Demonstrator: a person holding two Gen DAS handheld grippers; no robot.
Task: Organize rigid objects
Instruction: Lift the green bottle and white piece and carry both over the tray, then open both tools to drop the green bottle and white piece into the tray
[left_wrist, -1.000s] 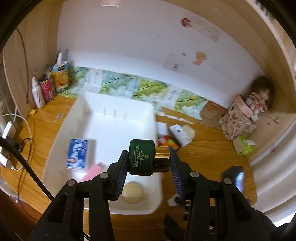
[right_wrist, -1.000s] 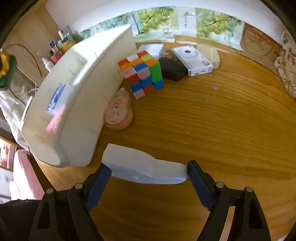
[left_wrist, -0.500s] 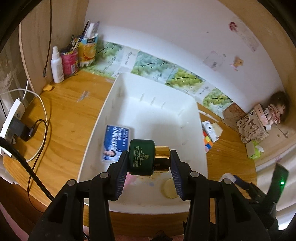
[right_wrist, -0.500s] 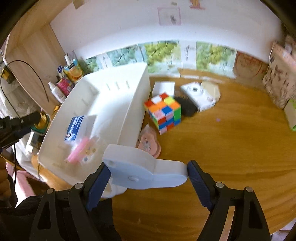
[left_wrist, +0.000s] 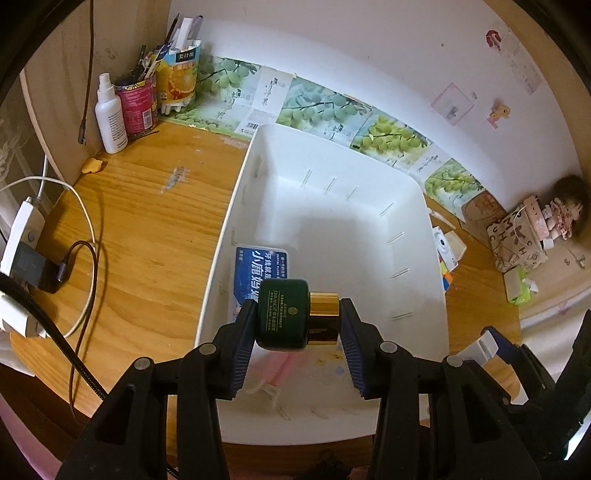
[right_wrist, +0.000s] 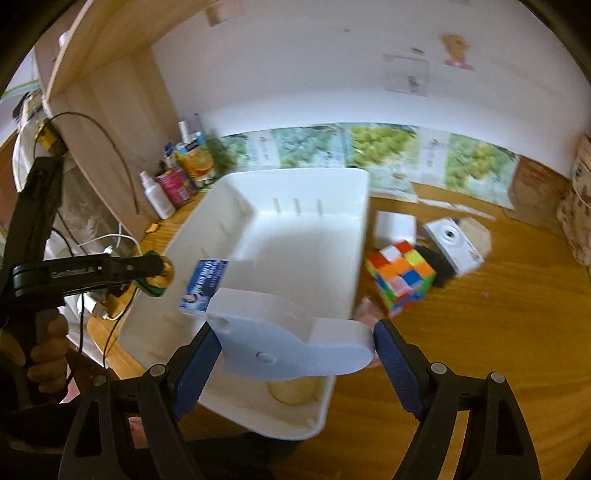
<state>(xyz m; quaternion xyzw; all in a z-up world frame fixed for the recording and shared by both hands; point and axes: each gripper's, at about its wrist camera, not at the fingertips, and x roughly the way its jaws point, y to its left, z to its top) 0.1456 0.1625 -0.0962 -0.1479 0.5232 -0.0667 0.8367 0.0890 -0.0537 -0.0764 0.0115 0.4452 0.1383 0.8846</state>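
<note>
My left gripper (left_wrist: 297, 315) is shut on a dark green bottle (left_wrist: 282, 317) with a gold cap, held sideways above the near left part of the white bin (left_wrist: 226, 236). The bottle (right_wrist: 157, 280) also shows at the left of the right wrist view, by the bin's left wall. My right gripper (right_wrist: 297, 332) is shut on a flat white plastic piece (right_wrist: 288, 343), pads on both its ends, above the bin's (right_wrist: 295, 176) near end. A blue box (left_wrist: 258, 271) and a pink item (left_wrist: 280, 369) lie in the bin, and so does a cream round thing (right_wrist: 291, 391).
Right of the bin stand a colour cube (right_wrist: 400, 277), a white camera (right_wrist: 452, 243), a black block (right_wrist: 439, 267) and a white box (right_wrist: 393, 226). A spray bottle (left_wrist: 110, 118) and cups are back left. Cables and a charger (left_wrist: 33, 258) lie left. A hand (right_wrist: 40, 354) grips the left handle.
The left gripper carried the bottle left and lower, over the bin's near left side. The right gripper lifted the white piece off the table, up over the bin's near end.
</note>
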